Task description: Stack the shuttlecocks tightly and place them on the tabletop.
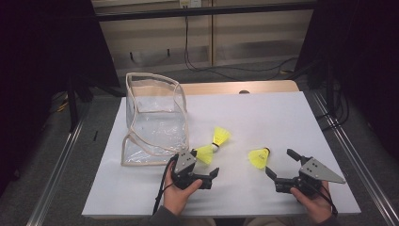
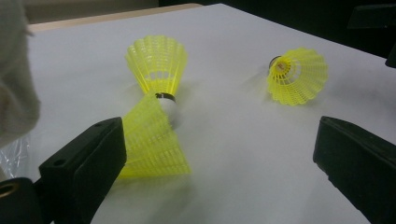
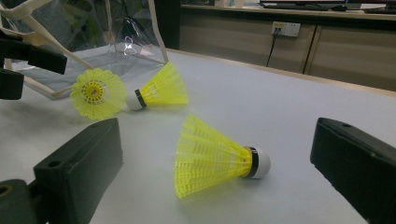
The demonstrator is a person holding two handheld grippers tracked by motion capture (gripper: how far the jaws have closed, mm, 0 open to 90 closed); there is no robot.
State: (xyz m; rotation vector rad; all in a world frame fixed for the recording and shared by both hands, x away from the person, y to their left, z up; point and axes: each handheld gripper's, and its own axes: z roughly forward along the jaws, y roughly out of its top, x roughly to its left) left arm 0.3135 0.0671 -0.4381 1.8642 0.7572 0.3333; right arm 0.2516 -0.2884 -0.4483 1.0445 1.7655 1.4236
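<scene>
High view: left gripper [image 1: 210,165] and right gripper [image 1: 278,163], jaws spread, flank three yellow shuttlecocks on the white table [image 1: 282,117]; the near-left shuttlecock [image 1: 205,154] is partly hidden.

Left gripper view: its cork is hidden.

Right gripper view: the clear pouch [image 3: 84,51] is cut off.

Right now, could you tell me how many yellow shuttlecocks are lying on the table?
3. Two shuttlecocks lie cork to cork beside the clear bag, near the left gripper: one, another. The third lies before the right gripper.
</scene>
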